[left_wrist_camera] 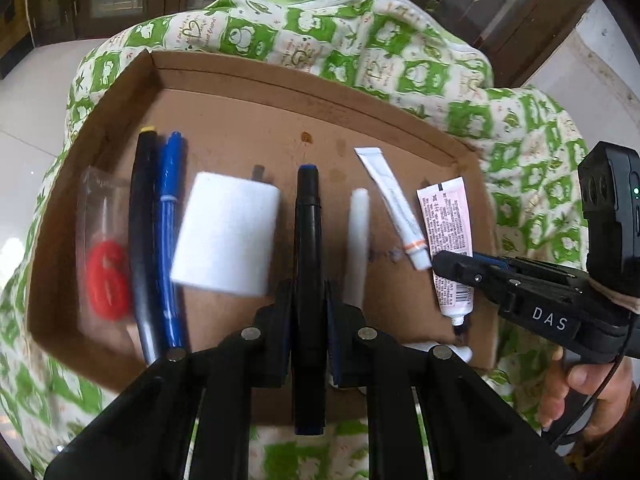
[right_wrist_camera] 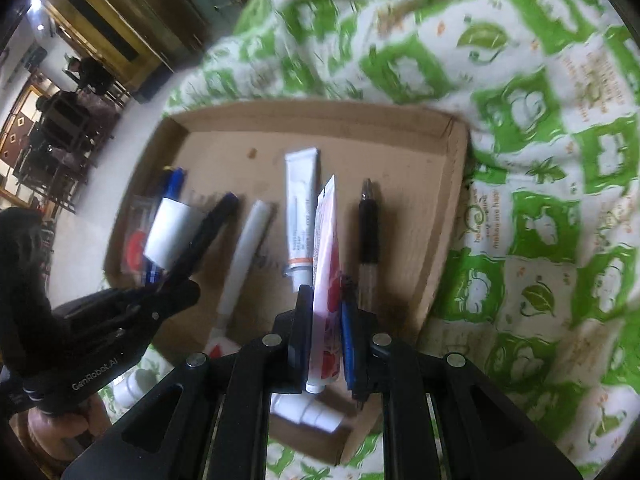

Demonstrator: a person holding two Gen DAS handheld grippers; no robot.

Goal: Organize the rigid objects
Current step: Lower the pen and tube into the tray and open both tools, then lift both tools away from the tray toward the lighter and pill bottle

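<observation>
A shallow cardboard tray [left_wrist_camera: 280, 76] lies on a green-and-white printed cloth [left_wrist_camera: 360, 32]. My left gripper [left_wrist_camera: 309, 296] is shut on a black marker with a blue cap [left_wrist_camera: 307, 216], held over the tray's middle. My right gripper [right_wrist_camera: 326, 292] is shut on a pink-and-white tube [right_wrist_camera: 325, 264], which hangs edge-on above the tray [right_wrist_camera: 320, 110]. In the left wrist view the right gripper [left_wrist_camera: 444, 262] comes in from the right with that tube [left_wrist_camera: 442, 220]. In the right wrist view the left gripper [right_wrist_camera: 190, 290] and its marker [right_wrist_camera: 214, 222] show at the left.
In the tray lie a red item in a clear packet [left_wrist_camera: 106, 280], a black pen [left_wrist_camera: 142, 220], a blue pen [left_wrist_camera: 170, 240], a white block [left_wrist_camera: 228, 232], a white stick [left_wrist_camera: 359, 232], a white tube [left_wrist_camera: 394, 204] and another black pen [right_wrist_camera: 368, 232]. A white bottle [right_wrist_camera: 308, 412] lies at the near edge.
</observation>
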